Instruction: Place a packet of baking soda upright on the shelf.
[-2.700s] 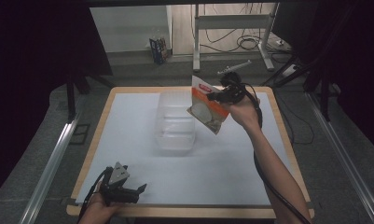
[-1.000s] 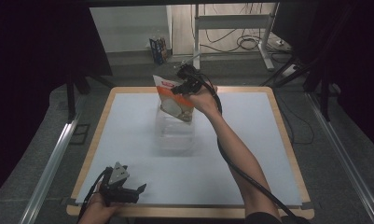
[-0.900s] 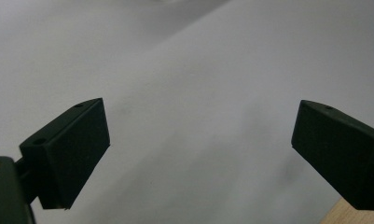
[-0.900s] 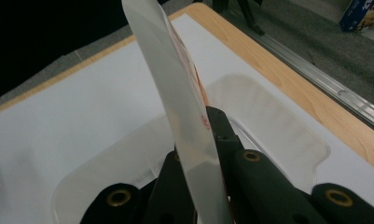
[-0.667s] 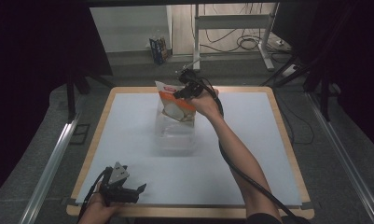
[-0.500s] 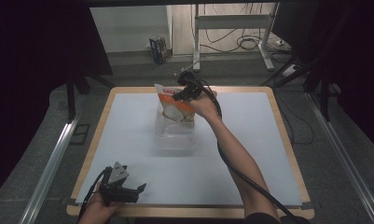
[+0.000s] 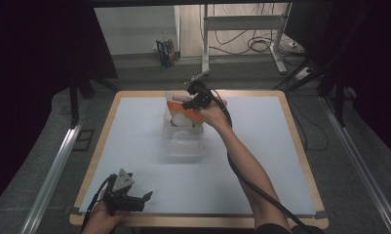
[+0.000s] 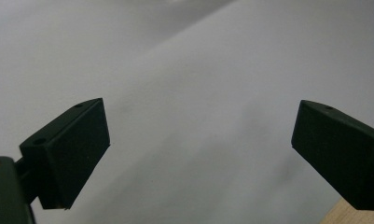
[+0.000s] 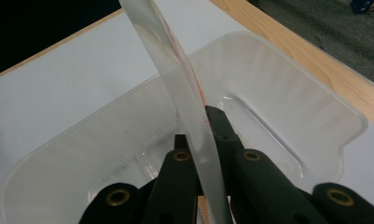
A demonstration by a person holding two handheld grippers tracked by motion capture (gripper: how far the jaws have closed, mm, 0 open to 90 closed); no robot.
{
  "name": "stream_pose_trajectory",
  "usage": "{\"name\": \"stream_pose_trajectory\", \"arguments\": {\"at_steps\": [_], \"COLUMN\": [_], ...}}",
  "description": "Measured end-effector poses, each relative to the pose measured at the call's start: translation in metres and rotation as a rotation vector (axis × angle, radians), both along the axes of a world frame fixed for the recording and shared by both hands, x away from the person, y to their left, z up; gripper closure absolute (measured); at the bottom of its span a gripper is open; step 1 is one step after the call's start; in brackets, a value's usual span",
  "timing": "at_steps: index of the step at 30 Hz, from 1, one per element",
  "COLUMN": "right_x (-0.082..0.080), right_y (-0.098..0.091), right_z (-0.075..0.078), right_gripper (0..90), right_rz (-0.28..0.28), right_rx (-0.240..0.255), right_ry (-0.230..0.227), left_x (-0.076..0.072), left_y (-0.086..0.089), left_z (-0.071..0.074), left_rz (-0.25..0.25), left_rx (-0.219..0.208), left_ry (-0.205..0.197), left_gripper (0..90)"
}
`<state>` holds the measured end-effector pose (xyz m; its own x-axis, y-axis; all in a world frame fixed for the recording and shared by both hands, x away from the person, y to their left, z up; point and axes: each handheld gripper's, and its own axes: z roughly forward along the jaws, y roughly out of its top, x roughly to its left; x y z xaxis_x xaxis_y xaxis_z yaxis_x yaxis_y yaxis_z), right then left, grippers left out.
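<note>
1. Right gripper (image 7: 190, 103) is clamped on a flat snack packet (image 7: 179, 109), orange, red and white; in the right gripper view the jaws pinch the packet's thin edge (image 9: 194, 116).
2. Packet stands tilted, its lower part inside a clear plastic bin (image 7: 183, 144), its top above the rim.
3. Bin sits on the white table mat (image 7: 261, 146), toward the far middle of the table. In the right gripper view the bin's rounded rim (image 9: 287, 56) runs around below the jaws, with the bin's bottom bare beneath them.
4. Right forearm (image 7: 244, 161) reaches diagonally from the near edge to the bin.
5. Left gripper (image 7: 137, 200) rests low at the near left corner of the mat, well apart from the bin, held by the left hand (image 7: 103, 214).
6. Left jaws stand wide apart with nothing between them; the left gripper view has plain white mat between the two black pads (image 8: 77, 144).
7. Wooden table border (image 7: 300, 146) frames the mat.
</note>
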<state>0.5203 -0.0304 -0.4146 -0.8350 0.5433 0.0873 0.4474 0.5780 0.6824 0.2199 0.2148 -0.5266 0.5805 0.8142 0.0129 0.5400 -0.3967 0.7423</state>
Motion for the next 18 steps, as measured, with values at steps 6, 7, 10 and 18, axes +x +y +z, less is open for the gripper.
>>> {"name": "stream_pose_trajectory", "arguments": {"at_steps": [6,7,10,18], "right_x": [-0.0006,-0.0006,-0.0014,-0.0047], "right_y": [-0.0027,-0.0027,-0.0018,0.0012], "right_z": [-0.0030,-0.0030,-0.0042,-0.0016], "right_gripper": [88.4,88.4,87.7,70.8], "right_rz": [-0.005,-0.005,-0.004,-0.006], "right_rx": [-0.003,-0.003,-0.009,-0.014], "right_ry": [-0.002,-0.002,-0.006,-0.061], "left_x": [0.0006,0.0006,0.0005,0.0000], "left_y": [-0.0003,-0.0003,0.0000,0.0008], "left_z": [-0.0003,-0.0003,-0.0003,-0.0002], "left_rz": [0.001,0.001,0.001,-0.002], "left_rx": [0.001,0.001,-0.002,-0.004], "left_ry": [0.003,0.003,0.002,0.000], "left_gripper": [4.3,4.3,4.3,4.3]}}
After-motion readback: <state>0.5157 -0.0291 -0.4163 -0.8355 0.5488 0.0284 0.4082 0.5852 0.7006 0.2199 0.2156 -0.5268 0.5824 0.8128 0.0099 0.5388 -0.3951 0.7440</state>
